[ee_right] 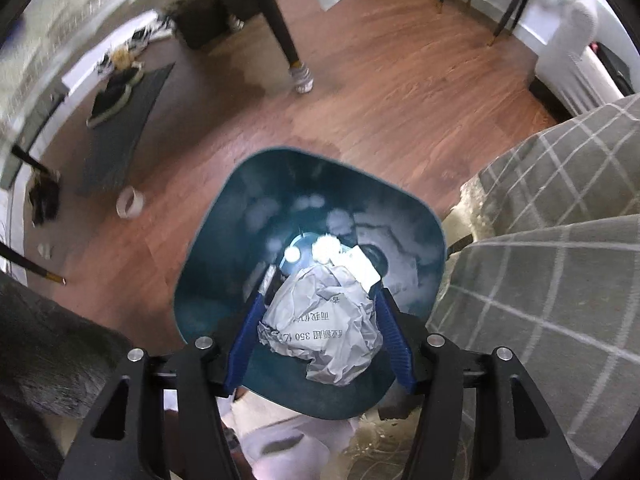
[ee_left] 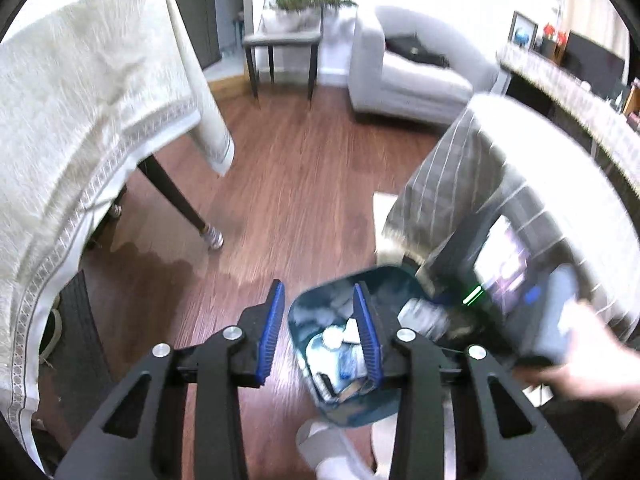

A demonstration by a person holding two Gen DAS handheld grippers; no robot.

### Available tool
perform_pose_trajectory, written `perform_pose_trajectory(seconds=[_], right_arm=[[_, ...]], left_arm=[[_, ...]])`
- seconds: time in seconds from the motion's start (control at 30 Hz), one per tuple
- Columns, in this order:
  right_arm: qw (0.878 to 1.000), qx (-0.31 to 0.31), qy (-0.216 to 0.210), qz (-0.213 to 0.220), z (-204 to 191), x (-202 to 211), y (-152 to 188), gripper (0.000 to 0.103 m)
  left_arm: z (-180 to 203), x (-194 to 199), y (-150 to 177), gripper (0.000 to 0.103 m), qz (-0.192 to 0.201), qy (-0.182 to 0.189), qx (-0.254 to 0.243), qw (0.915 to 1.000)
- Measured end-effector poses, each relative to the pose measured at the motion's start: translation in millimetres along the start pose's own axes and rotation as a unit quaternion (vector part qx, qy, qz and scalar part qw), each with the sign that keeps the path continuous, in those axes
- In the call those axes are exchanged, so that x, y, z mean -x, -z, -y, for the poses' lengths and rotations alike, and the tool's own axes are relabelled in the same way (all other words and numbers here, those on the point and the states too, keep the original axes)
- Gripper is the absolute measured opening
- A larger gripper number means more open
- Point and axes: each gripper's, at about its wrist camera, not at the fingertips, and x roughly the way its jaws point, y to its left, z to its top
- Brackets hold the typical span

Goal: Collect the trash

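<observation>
A dark teal trash bin [ee_right: 208, 280] stands on the wood floor, also seen in the left wrist view [ee_left: 316, 300]. It holds white and printed scraps [ee_left: 340, 352]. My right gripper [ee_right: 320, 300] is shut on a crumpled ball of printed paper [ee_right: 320, 328] and holds it over the bin's mouth. My left gripper [ee_left: 318, 292] is open and empty, above the bin's left rim. The right gripper's body with its lit screen [ee_left: 504, 268] shows at the right of the left wrist view.
A table with a cream cloth [ee_left: 80, 120] and dark legs [ee_right: 280, 20] stands to the left. A grey checked cushion [ee_right: 560, 240] lies right of the bin. A roll of tape [ee_right: 130, 202] and shoes on a mat [ee_right: 116, 96] lie on the floor.
</observation>
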Motion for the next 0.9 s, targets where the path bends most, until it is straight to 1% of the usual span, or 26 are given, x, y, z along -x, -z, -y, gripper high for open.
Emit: perform_pose_trajectory(seconds=[0.1, 0.17, 0.2, 0.23, 0.33, 0.5, 0.6, 0.67, 0.7, 0.73, 0.9], right_arm=[[1.000, 0.010, 0.008, -0.014, -2.2, -9.4, 4.6, 0.059], [1.000, 0.014, 0.016, -0.017, -1.8, -12.7, 6.4, 0.065], [0.999, 0.015, 0.021, -0.020, -1.7, -13.5, 6.2, 0.071], [0.999, 0.015, 0.026, -0.021, -1.5, -13.6, 6.8, 0.073], [0.999, 0.016, 0.027, -0.010, -1.5, -7.5, 6.5, 0.074], [1.000, 0.016, 0.021, 0.011, -1.9, 4.0, 4.4, 0.075], [0.999, 0.016, 0.016, 0.030, -2.6, 15.9, 4.5, 0.075], [0.998, 0.015, 0.015, 0.056, -1.6, 30.7, 4.4, 0.075], [0.998, 0.014, 0.013, 0.067, -1.5, 36.3, 3.6, 0.074], [0.996, 0.014, 0.008, 0.084, -1.1, 45.5, 2.8, 0.069], [0.989, 0.020, 0.005, 0.146, -1.3, 87.0, -0.7, 0.061]], left_arm=[[8.3, 17.5, -11.0, 0.038, 0.030, 0.006, 0.002, 0.9995], [11.2, 29.8, -17.6, 0.038, 0.050, 0.016, 0.012, 0.9986], [12.8, 35.1, -20.1, 0.038, 0.058, 0.021, 0.015, 0.9980], [14.6, 40.1, -22.9, 0.038, 0.066, 0.024, 0.016, 0.9974], [19.9, 53.1, -29.7, 0.038, 0.084, 0.033, 0.018, 0.9957], [17.4, 69.2, -35.8, 0.038, 0.106, 0.048, 0.037, 0.9925], [19.3, 76.8, -39.8, 0.037, 0.114, 0.047, 0.037, 0.9917], [19.2, 81.3, -42.2, 0.037, 0.119, 0.047, 0.039, 0.9910], [19.9, 83.6, -43.4, 0.038, 0.122, 0.047, 0.039, 0.9906], [20.1, 85.8, -43.9, 0.038, 0.124, 0.047, 0.039, 0.9904], [24.2, 95.6, -50.2, 0.040, 0.137, 0.049, 0.038, 0.9886]])
